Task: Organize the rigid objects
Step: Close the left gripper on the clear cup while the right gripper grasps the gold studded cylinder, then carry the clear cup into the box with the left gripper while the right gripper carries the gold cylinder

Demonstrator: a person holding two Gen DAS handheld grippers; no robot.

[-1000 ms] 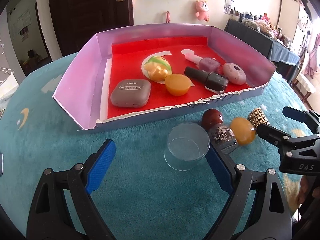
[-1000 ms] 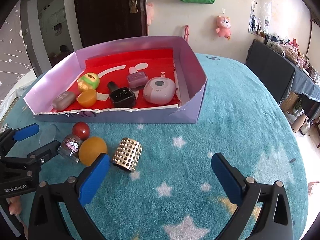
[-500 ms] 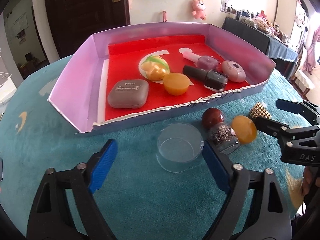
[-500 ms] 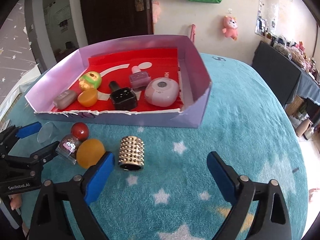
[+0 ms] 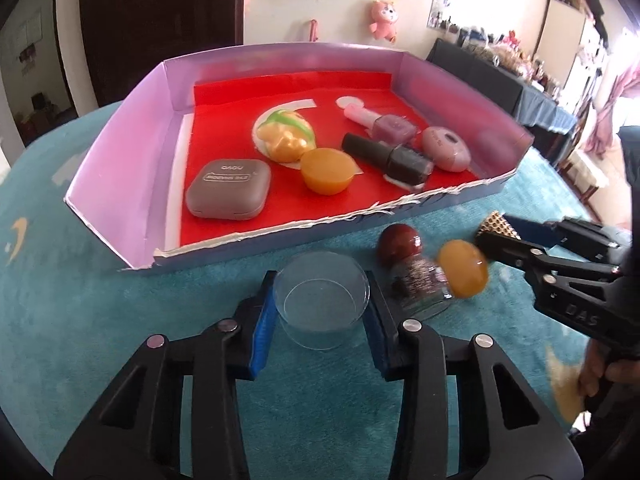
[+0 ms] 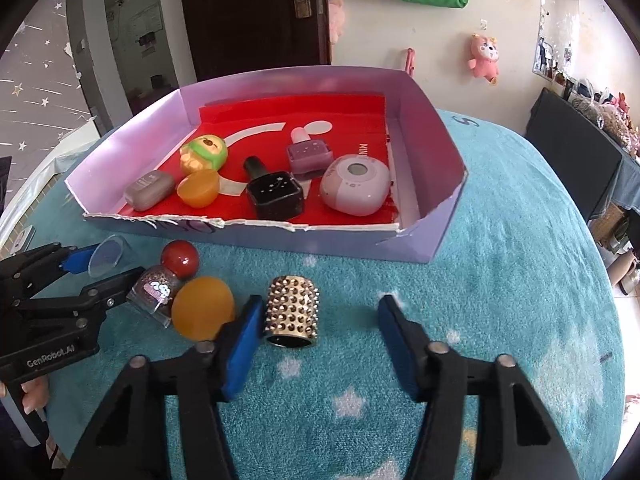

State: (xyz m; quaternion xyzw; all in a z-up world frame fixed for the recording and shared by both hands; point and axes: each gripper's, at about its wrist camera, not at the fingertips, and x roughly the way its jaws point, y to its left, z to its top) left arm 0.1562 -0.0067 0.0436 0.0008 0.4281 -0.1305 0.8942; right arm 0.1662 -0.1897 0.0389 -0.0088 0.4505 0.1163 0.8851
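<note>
The clear plastic cup (image 5: 320,304) is a shallow, see-through round dish with a thin rim, and it sits on the teal star-patterned surface (image 6: 500,280) between the blue pads of the left gripper (image 5: 320,312), which pinch its sides. Just right of that gripper's right finger lie a glitter bottle with a dark red ball cap (image 5: 416,276) and an amber ball (image 5: 464,268), touching each other; both are smeared by blur in the left wrist view. Ahead of both grippers stands a cardboard tray (image 5: 120,168) with lilac walls and a red floor, holding a grey eyeshadow case (image 5: 228,190), a yellow-green toy figure (image 5: 286,138), an orange cup (image 5: 328,172), a black polish bottle (image 5: 390,158), a mauve polish bottle (image 5: 384,126) and a pink oval device (image 5: 444,148). The studded gold cylinder (image 6: 292,312) stands upright between the fingers of the right gripper (image 6: 316,328), just beside the left pad and well clear of the right one; that gripper is spread wide. From the left wrist view only a corner of the cylinder shows behind the right gripper's finger. The cup's far side is partly hidden in the right wrist view.
</note>
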